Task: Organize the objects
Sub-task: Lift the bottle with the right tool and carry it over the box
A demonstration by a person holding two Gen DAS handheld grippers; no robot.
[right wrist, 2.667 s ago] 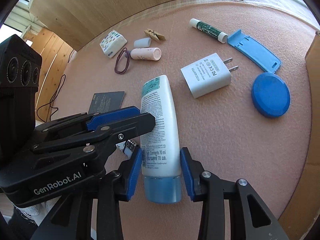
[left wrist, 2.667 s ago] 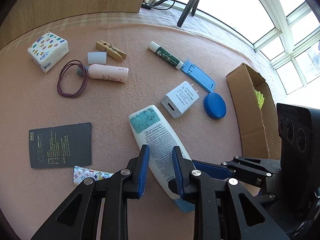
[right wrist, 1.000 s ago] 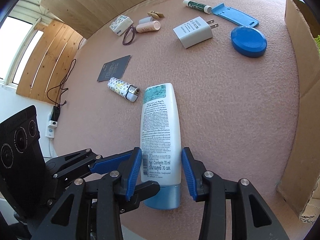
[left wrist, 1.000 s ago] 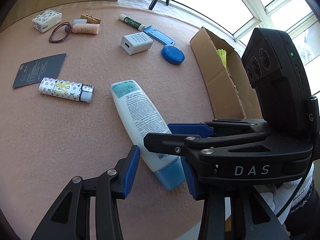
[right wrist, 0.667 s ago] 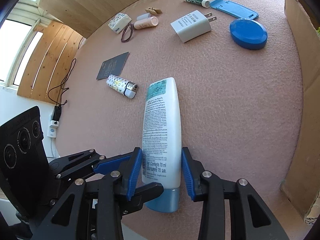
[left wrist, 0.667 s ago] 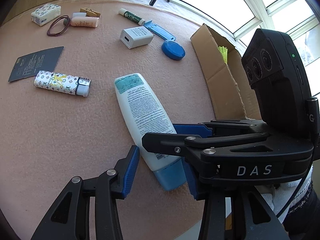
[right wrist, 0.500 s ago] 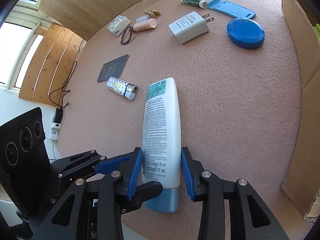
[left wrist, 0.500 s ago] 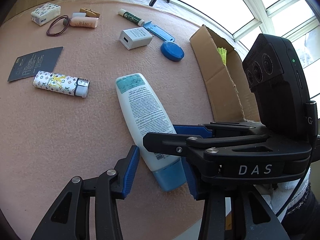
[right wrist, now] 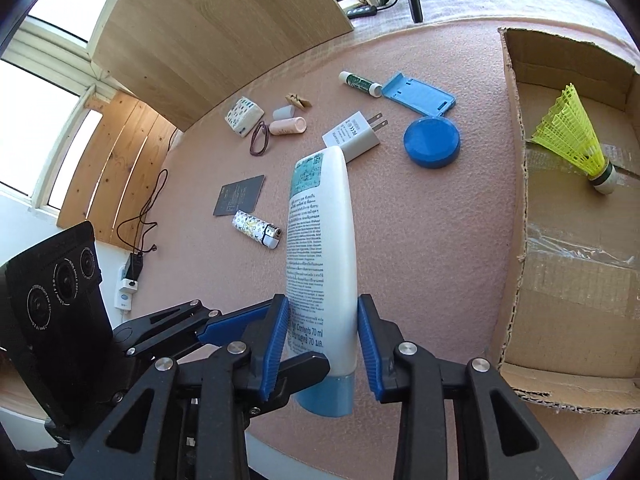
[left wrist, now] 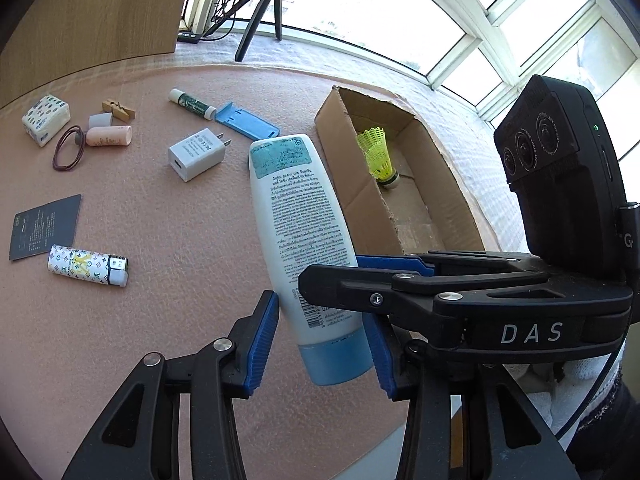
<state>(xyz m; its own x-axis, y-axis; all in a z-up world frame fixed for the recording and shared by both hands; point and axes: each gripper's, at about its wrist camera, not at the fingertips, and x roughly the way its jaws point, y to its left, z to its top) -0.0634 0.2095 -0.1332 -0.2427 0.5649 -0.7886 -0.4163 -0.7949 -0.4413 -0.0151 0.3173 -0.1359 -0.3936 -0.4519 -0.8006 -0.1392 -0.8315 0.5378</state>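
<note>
I am lifting the white lotion tube (right wrist: 320, 264) off the pink mat, my right gripper (right wrist: 322, 344) closing on it, left gripper (left wrist: 320, 344) straddling it loosely, next swinging into the cardboard box (right wrist: 516, 200) just beside it.

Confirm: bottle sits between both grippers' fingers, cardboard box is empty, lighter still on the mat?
The box isn't empty: a yellow shuttlecock lies in it, clear in the right wrist view. The rest holds: bottle between both grippers' fingers, lighter on the mat.

White blue-capped tube (right wrist: 322, 264), lifted, tilted
</note>
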